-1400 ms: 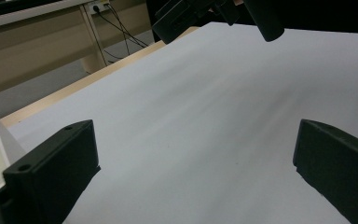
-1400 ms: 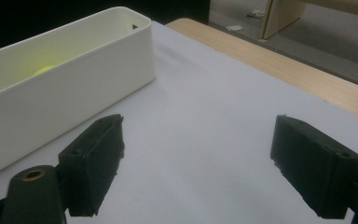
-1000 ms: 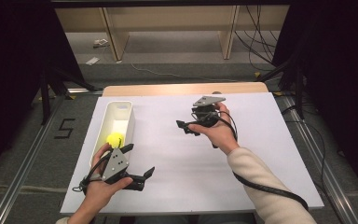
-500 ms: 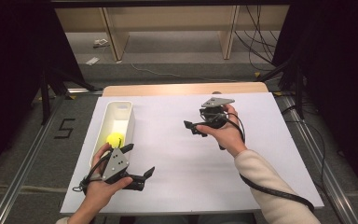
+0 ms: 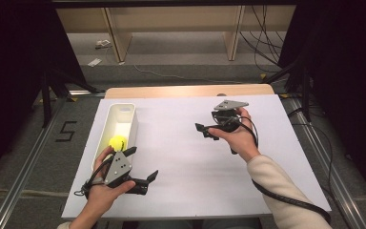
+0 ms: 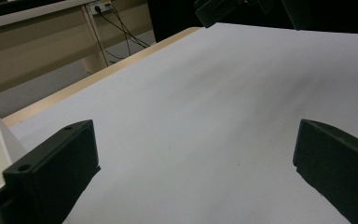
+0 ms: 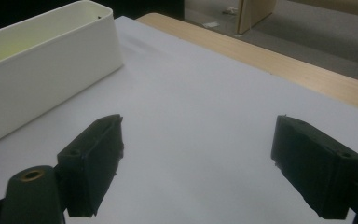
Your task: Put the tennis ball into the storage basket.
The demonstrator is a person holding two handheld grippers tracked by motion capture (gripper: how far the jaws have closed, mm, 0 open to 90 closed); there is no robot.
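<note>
Hardly anything shifts on the left: the left tongs (image 5: 143, 164) rest low on the white paper-covered tabletop (image 5: 181, 157), just beside the near end of the long white plastic bin (image 5: 121, 121), with their jaws spread wide and nothing between them. The change is on the right, where the right tongs (image 5: 204, 131) have drifted rightward and a little nearer the person over the last second, away from the middle of the tabletop; they hover with jaws also apart and empty, pointing back toward the bin.

I judge that the placing is done and both hands are backing off, since neither holds anything.

As for the bin, a small yellow-green ball (image 5: 117, 142) lies inside it at its near end, close to the left hand (image 5: 100, 191). The rest of the bin's floor looks bare. The right gripper view shows the bin's white wall (image 7: 51, 79) with a faint yellow glow on the inside.
</note>
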